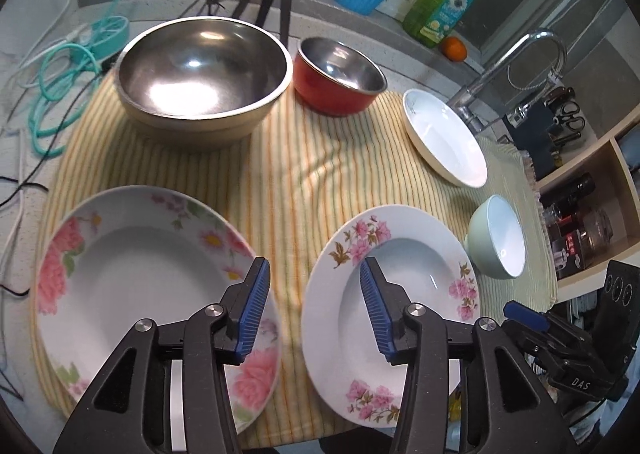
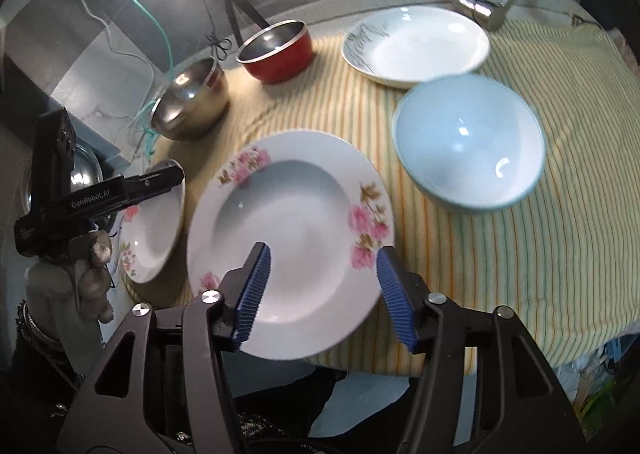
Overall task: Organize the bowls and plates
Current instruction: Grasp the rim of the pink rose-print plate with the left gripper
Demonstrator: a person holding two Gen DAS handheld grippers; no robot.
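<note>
Beneath the spread right tongs (image 2: pixel 324 286) lies a floral plate (image 2: pixel 288 238) (left tongs (image 1: pixel 314 308) equally spread).

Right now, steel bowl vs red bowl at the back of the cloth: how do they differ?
The steel bowl is clearly wider than the red bowl. The steel bowl has a pale beige outside, the red bowl a red one. In the left wrist view the steel bowl stands left of the red bowl, with a narrow gap between them. Both are upright, empty, shiny metal inside, and rest on the striped cloth; neither gripper touches them.
</note>
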